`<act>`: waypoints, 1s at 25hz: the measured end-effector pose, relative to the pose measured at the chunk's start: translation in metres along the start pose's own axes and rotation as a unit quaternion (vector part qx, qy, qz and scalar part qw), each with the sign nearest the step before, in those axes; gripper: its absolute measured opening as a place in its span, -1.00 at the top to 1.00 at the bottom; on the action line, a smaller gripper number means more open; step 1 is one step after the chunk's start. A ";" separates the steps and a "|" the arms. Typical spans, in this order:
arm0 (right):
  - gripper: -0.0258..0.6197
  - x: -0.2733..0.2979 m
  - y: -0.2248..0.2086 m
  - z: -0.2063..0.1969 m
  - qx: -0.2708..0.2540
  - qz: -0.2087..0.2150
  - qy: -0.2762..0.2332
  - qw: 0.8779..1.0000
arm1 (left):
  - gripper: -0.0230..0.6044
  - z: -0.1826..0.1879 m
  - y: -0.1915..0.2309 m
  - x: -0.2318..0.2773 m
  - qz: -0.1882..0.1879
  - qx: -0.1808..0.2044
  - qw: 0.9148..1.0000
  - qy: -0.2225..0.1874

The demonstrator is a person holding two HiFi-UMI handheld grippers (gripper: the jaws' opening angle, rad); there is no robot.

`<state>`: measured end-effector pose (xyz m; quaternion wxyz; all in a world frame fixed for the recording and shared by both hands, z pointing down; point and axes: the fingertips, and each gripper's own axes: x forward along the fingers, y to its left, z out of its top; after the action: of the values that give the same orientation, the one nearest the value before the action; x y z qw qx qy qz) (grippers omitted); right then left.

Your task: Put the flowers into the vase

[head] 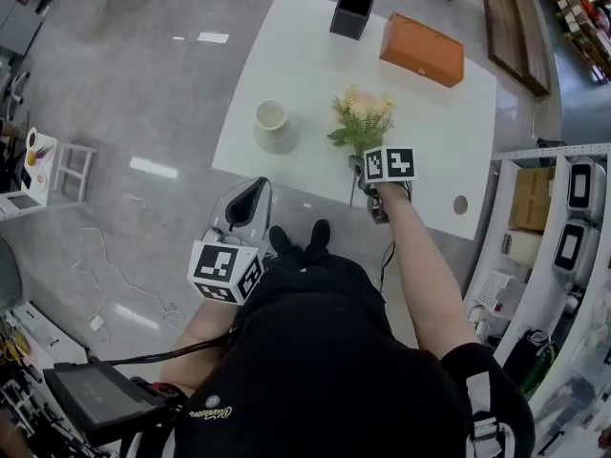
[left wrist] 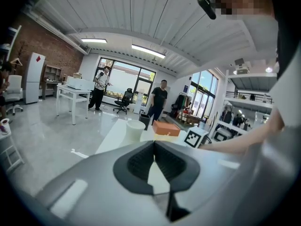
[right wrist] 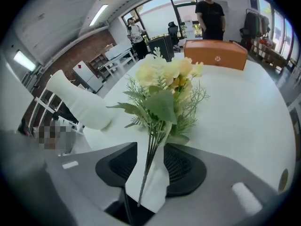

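Observation:
A bunch of pale yellow flowers (head: 363,114) with green leaves is over the white table (head: 315,65), right of the white vase (head: 272,122). My right gripper (head: 368,177) is at the stem end. In the right gripper view the thin stems (right wrist: 149,166) run between its jaws, which stand apart without pressing on them, so the right gripper (right wrist: 150,147) is open. The vase (right wrist: 75,102) is to its left. My left gripper (head: 250,187) hangs off the table's near edge, shut and empty, its tips meeting in the left gripper view (left wrist: 153,145), with the vase (left wrist: 135,130) ahead.
An orange box (head: 422,50) and a black square pot (head: 351,14) stand at the table's far side. A round hole (head: 460,204) is in the table's near right corner. White shelves (head: 558,237) stand to the right. People stand beyond the table (left wrist: 159,100).

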<state>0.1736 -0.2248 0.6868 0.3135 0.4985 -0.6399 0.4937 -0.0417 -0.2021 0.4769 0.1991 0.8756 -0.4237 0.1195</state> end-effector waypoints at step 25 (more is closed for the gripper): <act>0.74 0.023 -0.015 0.014 0.046 0.014 0.118 0.992 | 0.90 -0.002 0.016 -0.008 0.005 -0.010 1.000 -0.005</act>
<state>0.1815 -0.2463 0.7079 0.3571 0.4416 -0.5818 0.5822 -0.0594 -0.2040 0.4796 0.2056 0.8719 -0.4301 0.1117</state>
